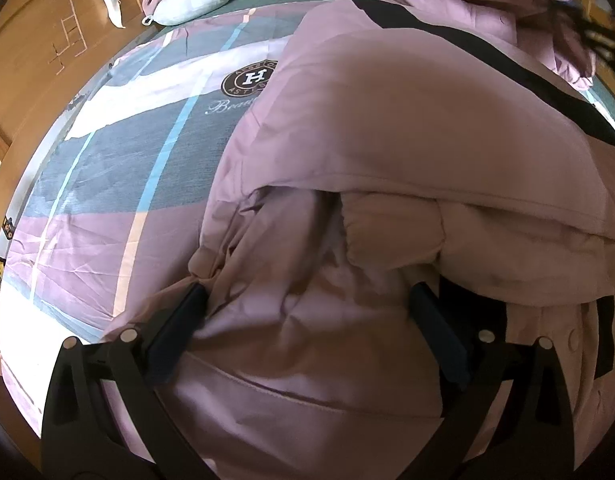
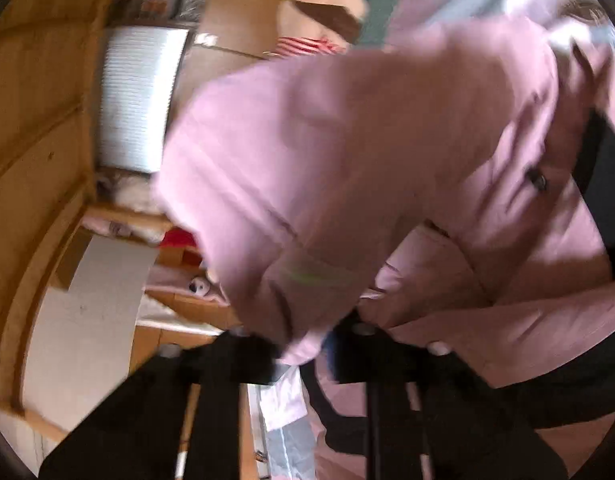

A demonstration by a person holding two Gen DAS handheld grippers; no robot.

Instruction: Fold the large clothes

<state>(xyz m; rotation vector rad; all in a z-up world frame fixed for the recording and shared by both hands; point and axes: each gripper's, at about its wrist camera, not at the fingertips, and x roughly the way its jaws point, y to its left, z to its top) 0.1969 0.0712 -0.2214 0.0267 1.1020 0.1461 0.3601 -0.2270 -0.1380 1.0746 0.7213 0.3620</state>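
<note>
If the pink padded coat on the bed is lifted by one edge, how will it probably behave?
The pink padded coat will probably sag and drape: in the right wrist view it hangs in soft folds from the right gripper. Its puffy quilting suggests it is bulky but fairly light. The smooth fabric may slip on the bedsheet when pushed.

Your left hand-held gripper [image 1: 307, 300], matte black angular frame arms, round silver rivets at the linkage joints, flat dark blue pads on the finger insides, your right hand-held gripper [image 2: 307, 350], blurred, same black frame, silvery rivets, blue pad
</note>
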